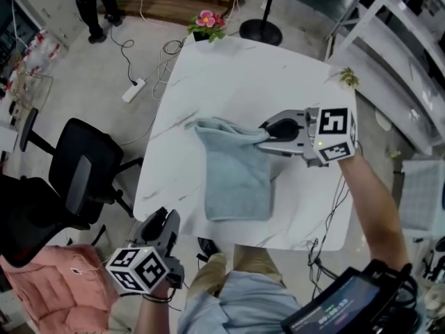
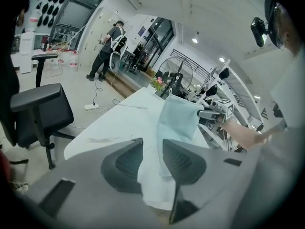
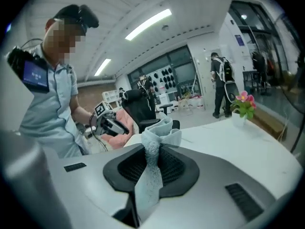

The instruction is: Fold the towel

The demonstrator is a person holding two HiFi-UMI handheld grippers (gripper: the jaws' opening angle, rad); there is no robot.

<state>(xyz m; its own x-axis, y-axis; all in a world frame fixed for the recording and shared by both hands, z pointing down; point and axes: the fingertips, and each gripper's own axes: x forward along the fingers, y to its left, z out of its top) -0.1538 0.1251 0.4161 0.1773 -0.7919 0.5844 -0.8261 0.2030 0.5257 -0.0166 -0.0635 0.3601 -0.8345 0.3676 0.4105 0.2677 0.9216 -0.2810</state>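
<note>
Left gripper (image 1: 162,218) nearest, off table edge at 7 o'clock, jaws parted, nothing between. White marble-look table (image 1: 243,75) carries pale blue terry towel (image 1: 236,179) at centre. Towel's 1 o'clock corner raised, pinched tight by right gripper (image 1: 264,132) reaching in from 3 o'clock.

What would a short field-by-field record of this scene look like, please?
surface: white table
towel: light blue towel, one end lifted off the table
right gripper: jaws shut on the towel's bunched edge
left gripper: jaws apart, nothing between them, held off the table's near left corner
far edge: pink flowers
left of table: black office chair
</note>
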